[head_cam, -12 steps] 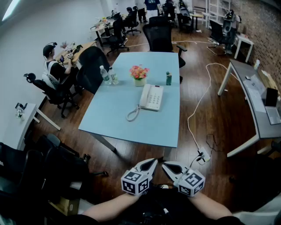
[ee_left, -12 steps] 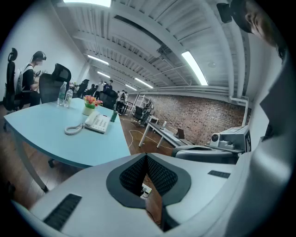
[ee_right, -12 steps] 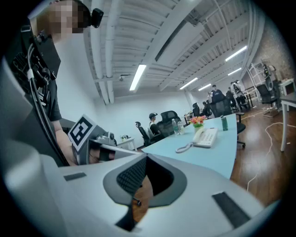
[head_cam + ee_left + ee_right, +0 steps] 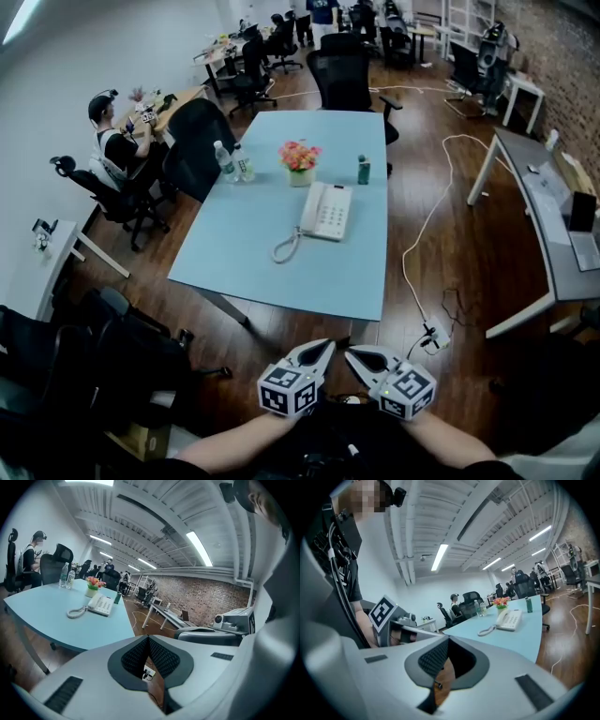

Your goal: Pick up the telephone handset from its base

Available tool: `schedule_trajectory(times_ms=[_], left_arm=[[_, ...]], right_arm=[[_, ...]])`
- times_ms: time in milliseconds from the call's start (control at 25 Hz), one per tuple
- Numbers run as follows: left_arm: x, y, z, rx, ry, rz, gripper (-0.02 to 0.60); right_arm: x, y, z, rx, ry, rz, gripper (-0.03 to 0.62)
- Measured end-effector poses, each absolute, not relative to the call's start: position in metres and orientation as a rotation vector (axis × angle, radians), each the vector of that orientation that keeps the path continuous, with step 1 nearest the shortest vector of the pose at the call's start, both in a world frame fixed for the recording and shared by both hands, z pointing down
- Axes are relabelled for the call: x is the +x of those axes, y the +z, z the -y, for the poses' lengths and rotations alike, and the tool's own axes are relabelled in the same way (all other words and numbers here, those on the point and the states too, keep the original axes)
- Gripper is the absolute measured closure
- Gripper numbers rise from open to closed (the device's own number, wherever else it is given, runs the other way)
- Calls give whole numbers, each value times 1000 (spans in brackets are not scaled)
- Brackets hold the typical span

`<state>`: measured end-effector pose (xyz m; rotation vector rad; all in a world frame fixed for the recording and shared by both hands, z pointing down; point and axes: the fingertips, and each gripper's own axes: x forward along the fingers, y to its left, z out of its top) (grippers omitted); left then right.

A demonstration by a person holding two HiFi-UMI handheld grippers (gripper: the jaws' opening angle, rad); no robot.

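A white telephone [image 4: 325, 210] sits in the middle of the light blue table [image 4: 281, 272], far ahead of me. Its handset [image 4: 307, 208] rests on the left side of the base, and the coiled cord [image 4: 284, 247] loops toward the near edge. Both grippers hang close to my body, well short of the table, over the wooden floor. The left gripper [image 4: 326, 345] is shut with nothing between its tips, and so is the right gripper [image 4: 352, 353] beside it. The phone shows small in the left gripper view [image 4: 99, 605] and in the right gripper view [image 4: 509, 618].
A flower pot [image 4: 298, 157], a green bottle [image 4: 363, 169] and two water bottles [image 4: 230, 161] stand behind the phone. Black office chairs [image 4: 342, 75] ring the table. A person [image 4: 112, 141] sits at a desk on the left. A power strip [image 4: 433, 333] and cable lie on the floor; a grey desk [image 4: 553, 234] stands right.
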<state>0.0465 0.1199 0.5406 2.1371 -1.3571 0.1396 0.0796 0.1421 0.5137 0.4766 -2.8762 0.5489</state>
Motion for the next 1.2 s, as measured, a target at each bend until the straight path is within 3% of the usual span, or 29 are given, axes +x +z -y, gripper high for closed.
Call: schedule_trajectory(times_ms=[1200], left_arm=[[-68, 529, 67, 2218, 121, 1191, 581]], right_arm=[[-19, 507, 37, 825, 551, 2808, 577]])
